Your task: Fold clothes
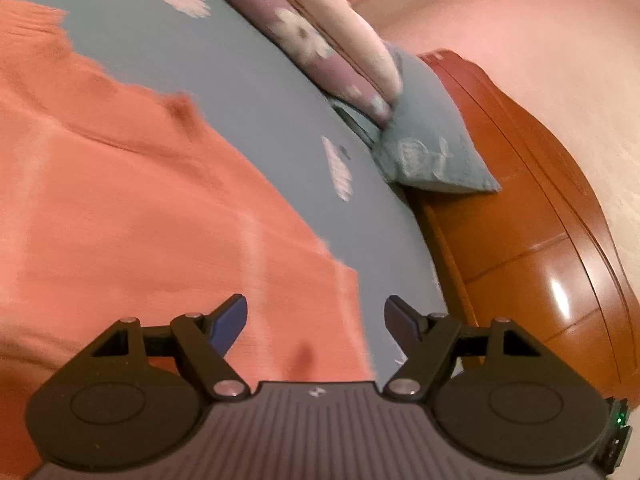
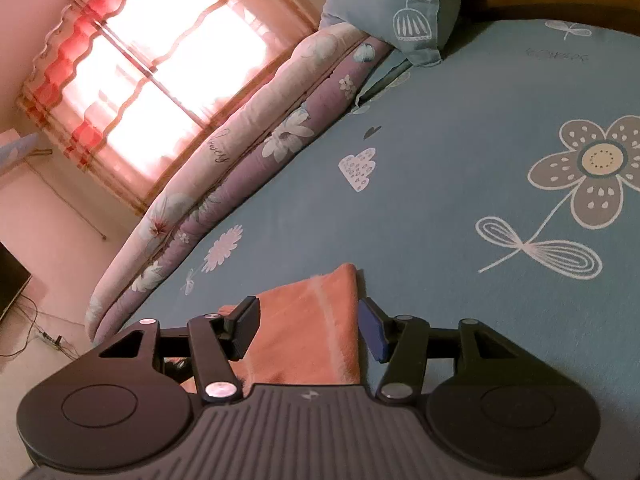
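Now we have both grippers low over the bed, and the orange garment lies flat on the sheet [image 2: 440,152]. Seen from the left wrist, the garment [image 1: 132,208] fills the picture from about 8 to 11 o'clock, and its edge runs down to 6 o'clock, under the left gripper [image 1: 316,322]. Our left fingers are spread wide and nothing is between them; the cloth is below them, not pinched. Seen from the right wrist, a folded corner of the garment [image 2: 308,320] lies at 6 o'clock, between the fingers of the right gripper [image 2: 308,330]. These fingers are also spread, with a gap on each side of the cloth, so we do not hold it. The pillow [image 2: 404,4] is at 12 o'clock and the quilt [image 2: 240,148] at 10 o'clock, both well apart from the garment. We judge that the risk is a bad grasp: the left view is blurred, so if we close there too early we may take only one layer or also the sheet, and then the fold will drag or open. The loose corner on the right can also slide when we pull.
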The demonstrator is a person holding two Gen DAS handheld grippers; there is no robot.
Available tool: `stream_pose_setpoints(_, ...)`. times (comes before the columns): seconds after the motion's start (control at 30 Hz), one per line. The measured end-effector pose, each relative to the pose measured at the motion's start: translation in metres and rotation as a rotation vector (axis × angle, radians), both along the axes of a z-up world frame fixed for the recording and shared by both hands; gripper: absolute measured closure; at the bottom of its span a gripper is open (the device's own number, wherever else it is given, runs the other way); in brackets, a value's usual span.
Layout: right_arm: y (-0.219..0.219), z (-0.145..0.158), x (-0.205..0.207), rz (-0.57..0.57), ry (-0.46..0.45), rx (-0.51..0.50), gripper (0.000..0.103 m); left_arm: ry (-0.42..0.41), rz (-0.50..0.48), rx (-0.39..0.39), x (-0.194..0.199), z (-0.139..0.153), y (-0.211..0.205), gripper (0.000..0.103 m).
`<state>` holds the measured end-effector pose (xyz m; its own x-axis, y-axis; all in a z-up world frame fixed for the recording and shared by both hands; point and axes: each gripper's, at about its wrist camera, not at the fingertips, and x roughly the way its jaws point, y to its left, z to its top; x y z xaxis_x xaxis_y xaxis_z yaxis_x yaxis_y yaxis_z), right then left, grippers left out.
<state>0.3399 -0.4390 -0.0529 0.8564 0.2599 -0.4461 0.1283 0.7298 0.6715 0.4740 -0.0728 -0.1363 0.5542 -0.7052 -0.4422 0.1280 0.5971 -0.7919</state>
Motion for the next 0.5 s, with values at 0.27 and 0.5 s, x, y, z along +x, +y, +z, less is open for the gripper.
stream_pose_setpoints(0.27,0.002,0.001,0.0,0.002,0.003,-0.002,0.042,0.048,0.153,0.08,-0.01,0.006,0.043,0.026)
stream_pose_setpoints(0.5,0.008,0.001,0.003,0.011,0.014,-0.028,0.041,-0.014,-0.103,0.111,0.001,-0.004,-0.077,0.023)
